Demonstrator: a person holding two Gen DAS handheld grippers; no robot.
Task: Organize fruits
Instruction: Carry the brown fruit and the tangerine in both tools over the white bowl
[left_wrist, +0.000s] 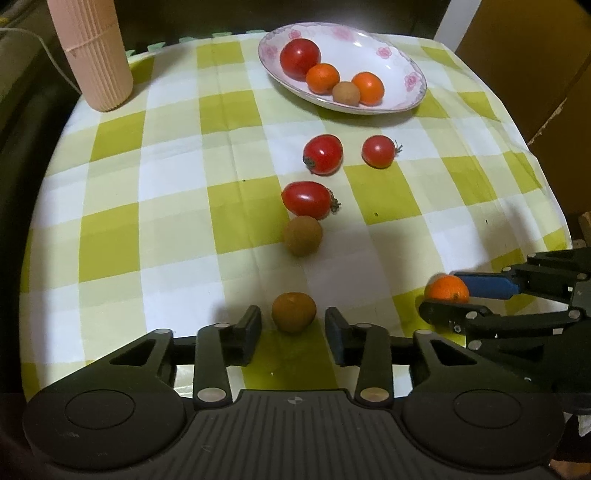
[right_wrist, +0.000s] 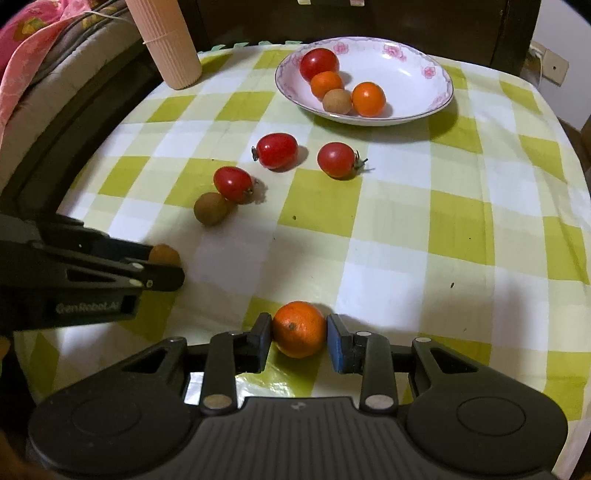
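While the right gripper (right_wrist: 299, 334) pinches the mandarin (right_wrist: 300, 328), the left gripper (left_wrist: 293, 325) stands spread around a brown fruit (left_wrist: 294, 312), untouched. Best lift straight, then carry gently to the plate (right_wrist: 424, 99).

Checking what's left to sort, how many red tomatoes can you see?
4. One tomato in the plate sits at its far side; a pair of tomatoes lies on the cloth below the plate; one tomato touches a brown fruit.
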